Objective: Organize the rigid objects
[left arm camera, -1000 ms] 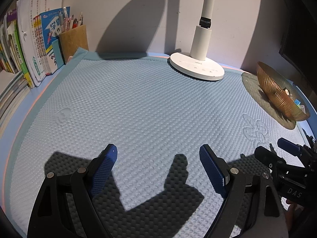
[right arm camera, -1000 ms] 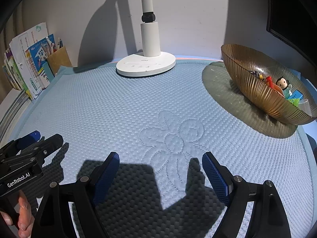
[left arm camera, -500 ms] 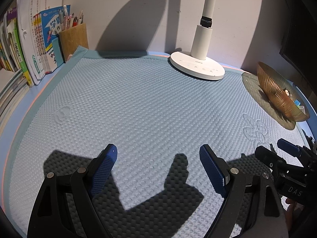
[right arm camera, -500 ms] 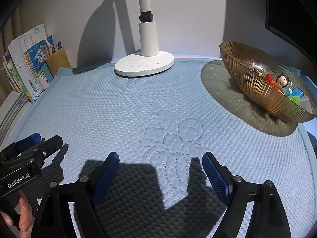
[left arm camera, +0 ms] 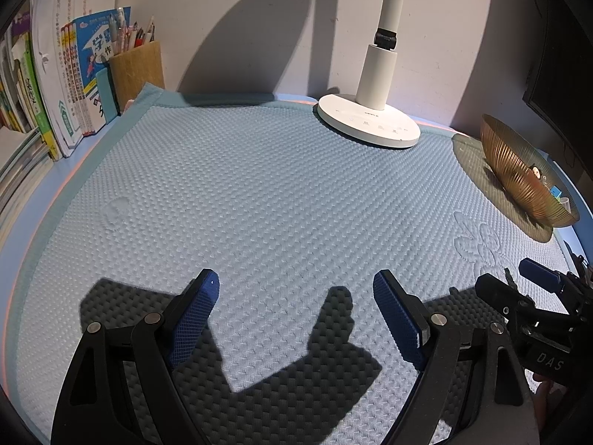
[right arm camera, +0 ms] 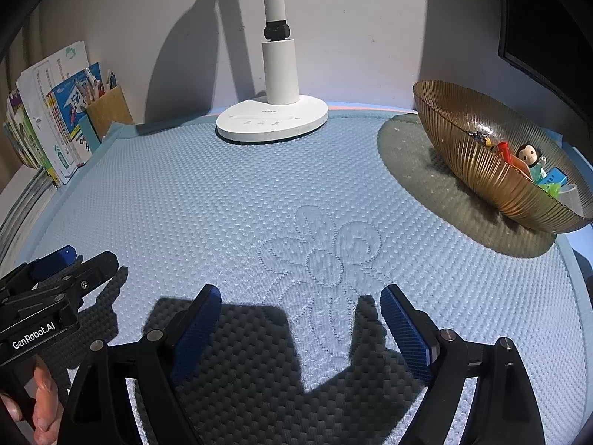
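A: Grippers first: left gripper point(left arm camera: 294, 309) low in its frame, jaws spread wide, nothing between them. Right gripper point(right arm camera: 300, 319) the same, spread and empty above the stitched flower point(right arm camera: 320, 256).

B: And the rigid things?

A: All I can see sit in the ribbed amber bowl point(right arm camera: 478, 163) at the right of the right-wrist frame: a small doll figure point(right arm camera: 528, 154), a red piece point(right arm camera: 502, 147), a blue block point(right arm camera: 554, 177). None lies on the quilted mat point(left arm camera: 259, 193).

B: Handling?

A: My guess is small, light, hard plastic, likely slick; pinch each across its widest firm part. The bowl looks like thin glass, so it may be fragile and could tip if nudged at its rim.

B: Room to move?

A: The mat is open through the middle. Farther back, the lamp base point(right arm camera: 272, 120) stands upper centre; pencil holder point(left arm camera: 137, 70) and books point(left arm camera: 55, 85) crowd the upper left against the wall. The counter edge runs just beyond the bowl.
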{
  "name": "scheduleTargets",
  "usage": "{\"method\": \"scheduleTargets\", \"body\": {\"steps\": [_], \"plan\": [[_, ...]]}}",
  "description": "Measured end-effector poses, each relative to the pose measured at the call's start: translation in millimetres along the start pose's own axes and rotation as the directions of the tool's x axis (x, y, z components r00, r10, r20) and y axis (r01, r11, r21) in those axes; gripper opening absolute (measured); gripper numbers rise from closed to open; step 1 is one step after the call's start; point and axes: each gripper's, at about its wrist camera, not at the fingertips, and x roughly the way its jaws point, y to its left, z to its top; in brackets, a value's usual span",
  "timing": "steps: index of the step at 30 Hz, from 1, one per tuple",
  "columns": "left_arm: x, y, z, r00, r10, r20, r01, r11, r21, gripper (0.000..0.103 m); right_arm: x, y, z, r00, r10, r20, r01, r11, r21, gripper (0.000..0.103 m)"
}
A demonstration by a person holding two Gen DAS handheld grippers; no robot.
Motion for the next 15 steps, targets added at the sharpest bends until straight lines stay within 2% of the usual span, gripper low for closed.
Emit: {"method": "scheduleTargets", "body": {"steps": [15], "plan": [[0.7,0.3,0.3,1.000,-0.002,-0.003,0.002,1.000,-0.001,0.085,0.1,0.5,-0.4,1.000,-0.001,0.000,0.001,1.000,0.000,0.087]]}}
